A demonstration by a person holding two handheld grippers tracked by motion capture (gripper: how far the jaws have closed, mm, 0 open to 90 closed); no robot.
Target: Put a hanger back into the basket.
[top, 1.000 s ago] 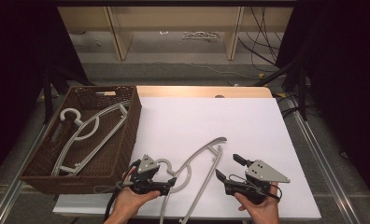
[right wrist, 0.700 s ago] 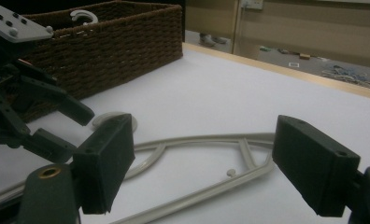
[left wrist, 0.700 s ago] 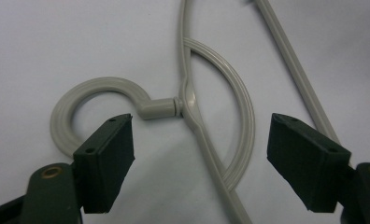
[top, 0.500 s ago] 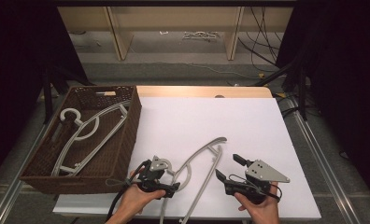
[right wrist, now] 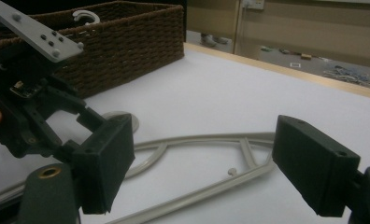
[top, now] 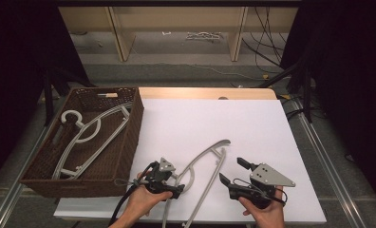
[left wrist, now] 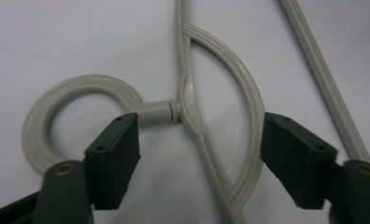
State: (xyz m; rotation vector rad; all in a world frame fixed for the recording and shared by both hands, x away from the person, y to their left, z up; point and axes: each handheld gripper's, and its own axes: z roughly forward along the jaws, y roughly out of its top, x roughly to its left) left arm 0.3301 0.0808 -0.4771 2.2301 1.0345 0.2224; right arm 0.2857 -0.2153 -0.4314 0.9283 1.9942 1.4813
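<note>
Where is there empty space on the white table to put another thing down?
The widest bare patch is the far half of the white table top, between the wicker basket and the right edge. The near edge is crowded: the grey hanger lies there, with the left gripper over its hook end and the right gripper beside it. The basket already holds another hanger.

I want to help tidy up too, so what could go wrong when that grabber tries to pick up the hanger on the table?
The left gripper has just been closing, but its jaws are not yet pressing on the hanger. They straddle the thin neck beside the hook, so the hanger might slip or swing sideways once lifted. The basket already holds another hanger, so the two may tangle there. The right gripper waits open close by, and a swinging hanger might bump it.
</note>
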